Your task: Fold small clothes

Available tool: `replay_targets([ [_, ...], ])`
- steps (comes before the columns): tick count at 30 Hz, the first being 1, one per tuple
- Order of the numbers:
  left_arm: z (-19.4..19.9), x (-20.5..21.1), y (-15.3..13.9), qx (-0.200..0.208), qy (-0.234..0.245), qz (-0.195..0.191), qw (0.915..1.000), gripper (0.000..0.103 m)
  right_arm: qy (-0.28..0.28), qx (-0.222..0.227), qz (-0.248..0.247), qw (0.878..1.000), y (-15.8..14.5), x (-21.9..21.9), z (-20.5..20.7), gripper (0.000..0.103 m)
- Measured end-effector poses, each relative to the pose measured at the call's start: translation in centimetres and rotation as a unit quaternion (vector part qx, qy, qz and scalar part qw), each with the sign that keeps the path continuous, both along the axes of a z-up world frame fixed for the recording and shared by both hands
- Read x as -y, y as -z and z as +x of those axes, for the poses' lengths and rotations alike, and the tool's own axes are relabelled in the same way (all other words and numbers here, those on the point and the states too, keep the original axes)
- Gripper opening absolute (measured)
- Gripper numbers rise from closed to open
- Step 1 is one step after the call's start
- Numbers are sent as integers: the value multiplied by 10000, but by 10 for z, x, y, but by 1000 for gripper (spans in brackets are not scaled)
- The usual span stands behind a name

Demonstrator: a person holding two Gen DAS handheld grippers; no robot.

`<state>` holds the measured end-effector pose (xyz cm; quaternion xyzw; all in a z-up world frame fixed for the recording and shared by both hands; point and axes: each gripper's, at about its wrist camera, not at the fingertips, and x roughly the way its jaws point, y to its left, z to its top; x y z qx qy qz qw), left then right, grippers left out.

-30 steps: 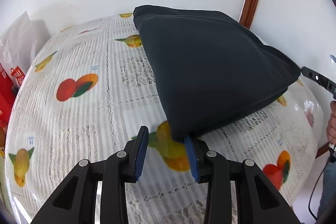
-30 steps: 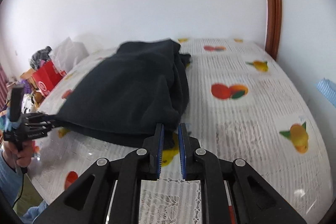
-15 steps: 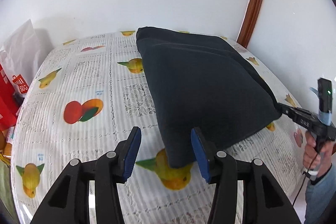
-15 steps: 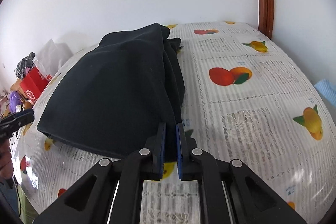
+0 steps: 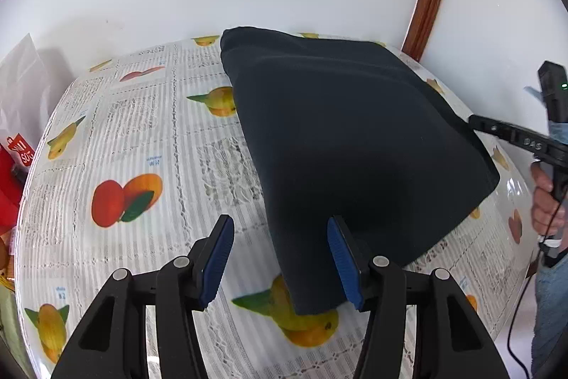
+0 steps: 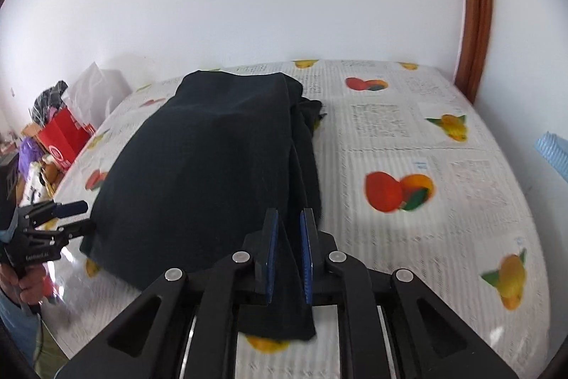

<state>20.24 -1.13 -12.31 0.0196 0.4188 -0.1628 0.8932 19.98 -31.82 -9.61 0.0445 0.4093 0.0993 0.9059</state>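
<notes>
One dark garment (image 5: 355,144) lies on the fruit-print tablecloth (image 5: 142,137), already doubled over itself: in the right wrist view its upper layer is a smooth slab, while stacked edges and a bunched bit of cloth show along its side toward 2 o'clock, so at least one fold looks made but the bundle is not yet tidy. It sits toward the back wall, filling the table from about 12 o'clock to 3 o'clock in the left wrist view, with one near corner pointing down to 6 o'clock. That corner lies between the wide-spread fingers of the left gripper (image 5: 280,269), which are released and grip nothing; the right-hand blue pad (image 5: 342,267) is just beside or on the cloth, I cannot tell which. The right gripper (image 6: 288,258) has its blue pads drawn close around another near corner, and a flap of cloth hangs out below them, so it reads as clenched on the garment; in the left wrist view it reaches the cloth's edge from 3 o'clock. My judgement is that the task is around the middle: a further fold and some squaring of the loose edges remain. A red bag (image 6: 64,139) and a white bag (image 6: 96,91) sit beyond the table at 9 o'clock
</notes>
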Motion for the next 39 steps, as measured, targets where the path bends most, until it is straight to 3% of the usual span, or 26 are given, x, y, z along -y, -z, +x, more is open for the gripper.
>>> replay_targets([
  [3,9,0,8,-244,98,-185,9995,56,79,-253,186,9995,16,-4,28,22],
  [4,11,2,11,-285,129,-171,9994,58,113,-367,224,9990,22,-6,35,20],
  [6,12,4,14,-280,161,-124,9994,60,40,-262,358,9990,25,-6,35,3],
  [8,12,3,14,-290,215,-178,9992,60,216,136,384,9989,20,2,24,3],
  [10,13,2,13,-321,239,-222,9990,60,313,107,656,9973,24,10,17,3],
  [14,16,2,3,-98,233,-52,9997,60,192,36,-110,9997,20,-2,12,5],
  [17,29,3,-9,35,116,-7,9999,58,258,39,-262,9993,1,-3,21,7],
  [22,56,3,-21,20,-79,-147,9999,58,383,-28,-102,9992,-22,-11,72,40],
  [29,78,5,-19,-77,9,-393,9992,60,406,-428,106,9982,-10,-21,150,46],
  [33,86,17,-6,-273,210,-407,9986,61,612,-1019,115,9928,16,-27,192,47],
  [35,86,22,-3,-221,284,-272,9990,61,599,-1241,298,9900,25,-28,208,46],
  [36,86,25,-1,-188,342,-187,9991,61,582,-1217,336,9903,25,-28,210,34],
  [37,86,26,0,-171,375,-134,9991,61,486,-1013,378,9929,19,-28,210,13],
  [39,85,26,2,-188,423,-140,9988,62,259,-290,416,9984,2,-25,194,13],
])
